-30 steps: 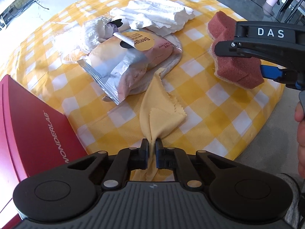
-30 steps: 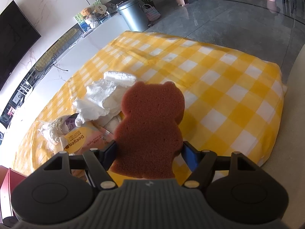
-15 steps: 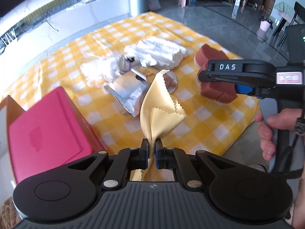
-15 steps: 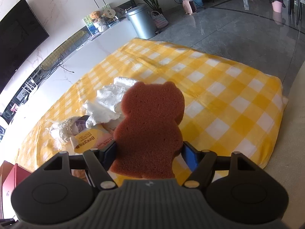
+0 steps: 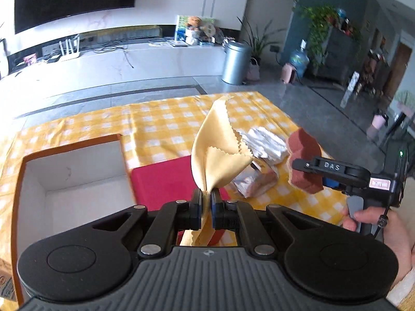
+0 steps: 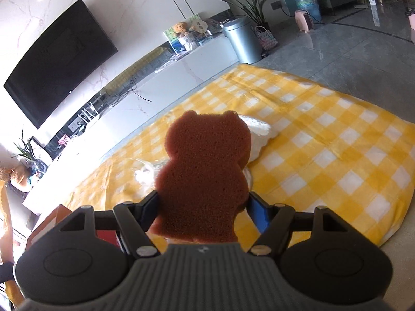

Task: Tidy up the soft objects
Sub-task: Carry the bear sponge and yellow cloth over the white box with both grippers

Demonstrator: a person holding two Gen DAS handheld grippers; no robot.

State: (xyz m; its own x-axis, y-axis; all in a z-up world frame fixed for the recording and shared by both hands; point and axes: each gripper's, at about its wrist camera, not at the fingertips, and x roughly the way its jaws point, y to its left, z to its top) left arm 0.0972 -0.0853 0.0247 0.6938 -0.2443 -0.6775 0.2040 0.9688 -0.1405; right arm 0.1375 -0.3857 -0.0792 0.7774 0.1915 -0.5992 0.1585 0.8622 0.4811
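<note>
Our left tool is pinched tight on a yellow cloth, which stands up from between its fingers and flops forward in a pointed fold with zigzag edges. Just below and ahead of that tool lies a red lid, and to its left an open box with a white inside and orange rim. Ahead to the right of the left tool we see silver foil packets lying on the yellow checked cloth that covers the desk.

Our right tool is clamped on a brown bear-shaped sponge, gripped at its lower sides so the head stands upright beyond the fingers. In the left view this tool hangs off to the right, sponge raised above the checked cloth. Beyond the sponge, partly hidden by it, sits a white crumpled bundle. Farther off stand a metal bin and a dark screen.
</note>
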